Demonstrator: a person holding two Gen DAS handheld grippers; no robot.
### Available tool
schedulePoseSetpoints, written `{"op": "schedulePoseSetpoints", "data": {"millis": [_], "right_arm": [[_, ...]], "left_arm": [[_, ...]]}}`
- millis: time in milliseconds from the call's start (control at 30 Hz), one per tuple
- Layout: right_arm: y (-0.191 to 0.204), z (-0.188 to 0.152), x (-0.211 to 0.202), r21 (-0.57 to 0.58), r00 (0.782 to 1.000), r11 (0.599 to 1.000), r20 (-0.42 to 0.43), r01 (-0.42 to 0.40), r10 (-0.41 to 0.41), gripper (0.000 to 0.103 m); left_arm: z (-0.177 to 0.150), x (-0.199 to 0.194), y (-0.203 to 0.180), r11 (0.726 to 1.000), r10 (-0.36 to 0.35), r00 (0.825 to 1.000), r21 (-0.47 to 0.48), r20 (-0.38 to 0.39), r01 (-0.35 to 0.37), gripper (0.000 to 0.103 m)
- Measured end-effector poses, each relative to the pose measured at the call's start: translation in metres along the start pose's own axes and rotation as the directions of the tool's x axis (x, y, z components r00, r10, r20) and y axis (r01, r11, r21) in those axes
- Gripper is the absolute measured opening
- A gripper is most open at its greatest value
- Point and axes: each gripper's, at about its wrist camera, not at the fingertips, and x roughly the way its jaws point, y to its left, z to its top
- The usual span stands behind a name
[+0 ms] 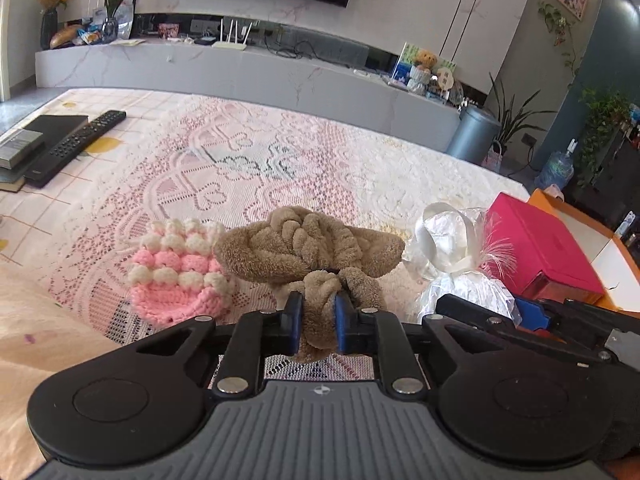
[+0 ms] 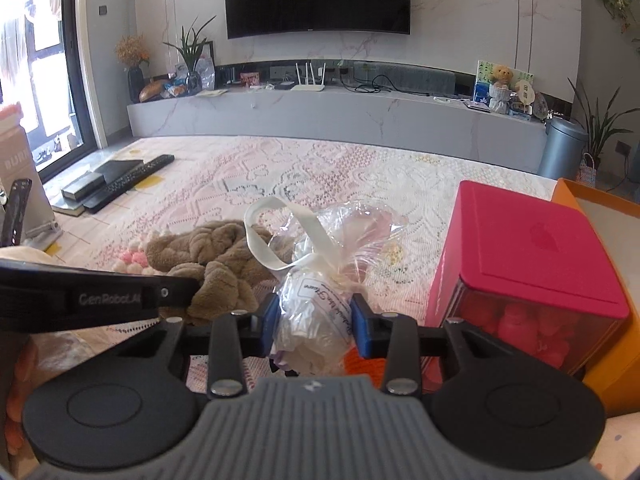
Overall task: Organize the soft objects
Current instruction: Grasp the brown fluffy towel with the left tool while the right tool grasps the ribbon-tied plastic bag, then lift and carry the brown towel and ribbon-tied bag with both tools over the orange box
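Observation:
My left gripper (image 1: 317, 312) is shut on the near end of a brown plush knotted piece (image 1: 308, 246) that lies on the lace-covered table; it also shows in the right wrist view (image 2: 216, 256). A pink and white crocheted piece (image 1: 180, 272) lies just left of it, touching. My right gripper (image 2: 314, 322) is shut on a clear plastic bag with a white ribbon (image 2: 316, 280), which also shows in the left wrist view (image 1: 452, 248) right of the plush. The left gripper's body (image 2: 100, 300) crosses the right view at the left.
A magenta lidded box (image 2: 532, 264) stands right of the bag, inside an orange tray (image 2: 600, 208). A remote (image 1: 76, 146) and dark boxes (image 1: 24, 144) lie at the far left of the table. A TV bench (image 2: 320, 116) runs behind.

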Motion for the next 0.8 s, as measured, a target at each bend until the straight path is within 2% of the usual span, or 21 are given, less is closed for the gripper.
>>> {"op": "schedulePoseSetpoints", "data": {"millis": [133,400,500,567,633,733,800], "right_arm": [[-0.001,0.001,-0.014,0.020,1.000,1.000,0.020,-0.012,0.011,0.037],[-0.008,-0.001,-0.043,0.094,0.999,0.995,0.023,-0.041,0.039,0.037],[-0.009,-0.004,-0.049,0.113,0.999,0.992,-0.007,-0.051,0.052,0.037],[-0.009,-0.010,-0.046,0.125,0.997,0.991,-0.051,-0.048,0.055,0.037],[-0.011,-0.018,-0.037,0.163,0.991,0.985,-0.113,-0.053,0.072,0.037],[-0.017,-0.029,-0.028,0.224,0.982,0.973,-0.163,-0.060,0.098,0.038],[-0.020,-0.033,-0.024,0.250,0.979,0.966,-0.175,-0.063,0.109,0.038]], "left_arm": [[-0.004,-0.018,0.001,1.000,-0.025,0.999,-0.003,0.033,0.025,0.015],[-0.018,-0.050,-0.001,0.998,-0.055,0.998,0.012,0.042,0.055,0.014],[-0.024,-0.050,-0.007,0.997,-0.054,0.998,0.057,-0.016,0.055,0.014],[-0.030,-0.043,-0.005,0.997,-0.051,0.997,0.053,-0.065,0.055,0.015],[-0.032,-0.042,-0.003,0.997,-0.063,0.995,0.042,-0.080,0.066,0.017],[-0.032,-0.040,0.002,0.997,-0.071,0.993,0.016,-0.099,0.073,0.033],[-0.033,-0.040,0.003,0.996,-0.089,0.990,0.011,-0.107,0.091,0.056]]}}
